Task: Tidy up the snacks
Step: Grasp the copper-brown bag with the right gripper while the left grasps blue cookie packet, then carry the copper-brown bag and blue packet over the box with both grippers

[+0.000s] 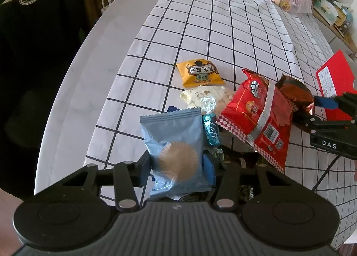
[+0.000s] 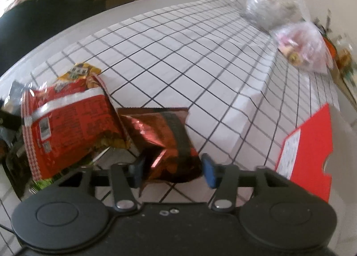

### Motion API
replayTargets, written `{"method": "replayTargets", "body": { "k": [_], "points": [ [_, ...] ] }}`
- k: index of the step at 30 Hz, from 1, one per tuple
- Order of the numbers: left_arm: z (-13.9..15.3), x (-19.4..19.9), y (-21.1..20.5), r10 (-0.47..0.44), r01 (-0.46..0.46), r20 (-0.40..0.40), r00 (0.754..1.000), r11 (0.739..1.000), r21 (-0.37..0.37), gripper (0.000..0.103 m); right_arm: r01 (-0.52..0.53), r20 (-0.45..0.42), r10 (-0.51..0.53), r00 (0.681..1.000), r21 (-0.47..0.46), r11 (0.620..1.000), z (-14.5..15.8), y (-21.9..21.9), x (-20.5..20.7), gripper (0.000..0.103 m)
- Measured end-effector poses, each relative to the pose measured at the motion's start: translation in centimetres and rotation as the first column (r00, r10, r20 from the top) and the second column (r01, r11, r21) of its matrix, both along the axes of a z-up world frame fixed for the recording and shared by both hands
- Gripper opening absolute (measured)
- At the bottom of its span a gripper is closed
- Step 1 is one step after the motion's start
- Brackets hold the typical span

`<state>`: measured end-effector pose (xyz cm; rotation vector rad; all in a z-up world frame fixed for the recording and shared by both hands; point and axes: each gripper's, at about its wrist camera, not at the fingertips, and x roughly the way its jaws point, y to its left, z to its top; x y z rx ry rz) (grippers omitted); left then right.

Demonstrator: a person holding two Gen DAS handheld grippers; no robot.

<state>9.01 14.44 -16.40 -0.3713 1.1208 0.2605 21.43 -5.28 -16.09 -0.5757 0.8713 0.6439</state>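
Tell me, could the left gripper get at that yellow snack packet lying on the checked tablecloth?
Probably not right now: the left gripper is already shut on a blue packet, though the yellow snack packet lies uncovered.

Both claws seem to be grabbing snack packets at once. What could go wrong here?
The left gripper pinches the blue packet, whose cake could get squashed. The right gripper brackets the brown foil packet, against which the red bag leans; lifting it may topple that bag and scatter the pile.
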Motion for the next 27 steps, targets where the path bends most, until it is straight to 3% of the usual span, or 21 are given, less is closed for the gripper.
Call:
{"method": "replayTargets", "body": {
  "k": [11,27],
  "points": [
    [1.6,-1.2,0.5,0.031,-0.031,0.036,0.999,0.999,-0.006,0.047,0.189,-0.017,-0.188,0.982,0.137,0.972,2.7,-3.3,-3.2,0.046],
    [7.2,-2.6,-1.7,-0.033,0.038,0.147,0.989,0.999,-0.035,0.047,0.315,0.013,-0.335,0.942,0.309,0.897,9.8,-10.0,-7.8,0.046]
  ]
}}
